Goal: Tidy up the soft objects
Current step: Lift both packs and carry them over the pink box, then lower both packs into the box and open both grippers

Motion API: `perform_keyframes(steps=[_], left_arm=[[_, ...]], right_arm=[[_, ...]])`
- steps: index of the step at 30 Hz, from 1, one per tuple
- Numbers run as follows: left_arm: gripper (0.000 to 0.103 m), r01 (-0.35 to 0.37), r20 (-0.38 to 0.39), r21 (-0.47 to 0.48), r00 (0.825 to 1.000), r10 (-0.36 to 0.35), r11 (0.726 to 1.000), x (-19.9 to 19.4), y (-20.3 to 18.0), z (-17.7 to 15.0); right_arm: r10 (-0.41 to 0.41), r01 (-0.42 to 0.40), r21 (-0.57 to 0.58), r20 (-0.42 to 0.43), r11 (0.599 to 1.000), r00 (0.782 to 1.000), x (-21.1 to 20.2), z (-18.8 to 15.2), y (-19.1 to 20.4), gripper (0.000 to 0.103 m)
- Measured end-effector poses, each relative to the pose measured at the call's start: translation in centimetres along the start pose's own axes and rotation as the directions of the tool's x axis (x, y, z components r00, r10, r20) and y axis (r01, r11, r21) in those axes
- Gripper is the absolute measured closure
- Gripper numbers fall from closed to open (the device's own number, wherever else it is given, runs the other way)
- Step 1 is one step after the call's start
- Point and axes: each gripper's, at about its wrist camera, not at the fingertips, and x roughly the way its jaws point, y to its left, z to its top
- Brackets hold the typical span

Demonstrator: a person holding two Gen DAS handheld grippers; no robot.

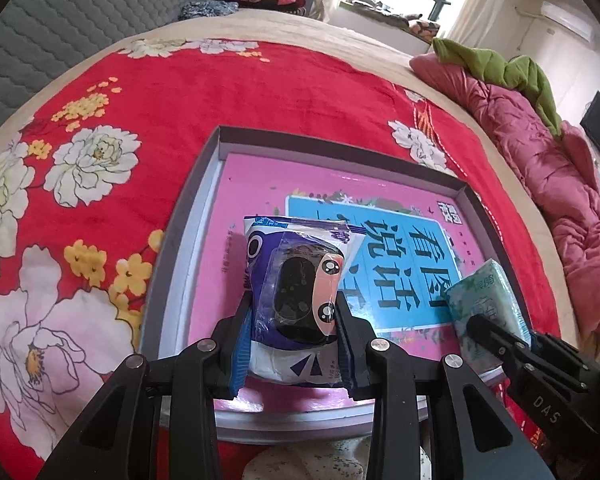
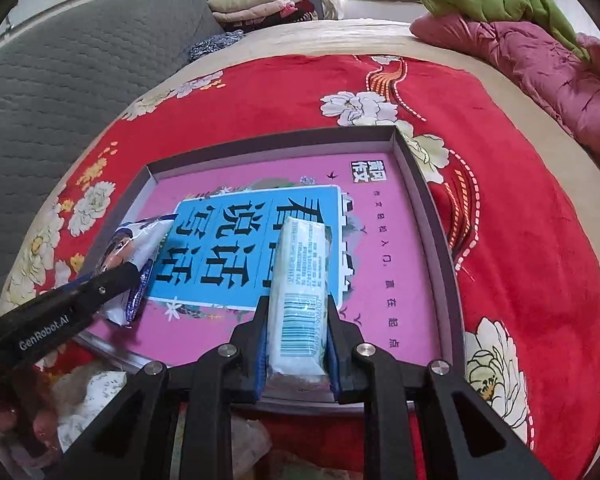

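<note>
A wide bed covered by a red plush blanket with white and yellow flowers [image 1: 172, 92] fills both views. On it lies a shallow rectangular grey cardboard box lid [image 1: 476, 208], open side up, with a pink book bearing a blue title panel [image 1: 404, 264] flat inside it.

The left gripper [image 1: 296, 312], black with blue pads, is partly open, and its 2 jaws press against the sides of a soft plastic snack packet printed in purple and white with cartoon eyes [image 1: 300, 280]. The packet stands upright between the jaws, above the near left part of the pink book, inside the box lid. In the right wrist view the same packet [image 2: 140, 248] shows at the left, clamped by the left gripper [image 2: 128, 276].

The right gripper [image 2: 298, 336] is closed almost fully, its jaws squeezing a narrow soft pack of tissues in pale green and white wrapping with a barcode [image 2: 300, 280]. The pack points away from the camera over the book's blue panel. In the left wrist view the tissue pack [image 1: 488, 292] appears at the right edge of the box lid, gripped by the right gripper [image 1: 500, 332].

Whether either item touches the book cannot be told.

A crumpled pink quilt [image 1: 540, 168] with a green cloth [image 1: 500, 64] on top lies along the far right of the bed, and a grey quilted headboard [image 2: 80, 80] stands at the left
</note>
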Motion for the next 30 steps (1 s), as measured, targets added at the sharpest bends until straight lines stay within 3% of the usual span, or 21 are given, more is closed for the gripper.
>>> perform_keyframes(steps=[13, 20, 30], left_arm=[[0.065, 0.004, -0.015, 0.027, 1.0, -0.004, 1.0, 0.4, -0.6, -0.2], [0.063, -0.011, -0.013, 0.031, 1.0, 0.012, 0.999, 0.5, -0.7, -0.2], [0.061, -0.041, -0.034, 0.051, 0.998, 0.043, 0.998, 0.2, -0.7, -0.2]], right_arm=[[-0.026, 0.026, 0.006, -0.006, 1.0, 1.0, -0.5, 0.1, -0.8, 0.078], [-0.084, 0.083, 0.019, 0.023, 0.996, 0.996, -1.3, -0.1, -1.9, 0.057], [-0.124, 0.122, 0.043, 0.044, 0.992, 0.991, -2.5, -0.3, -3.0, 0.056]])
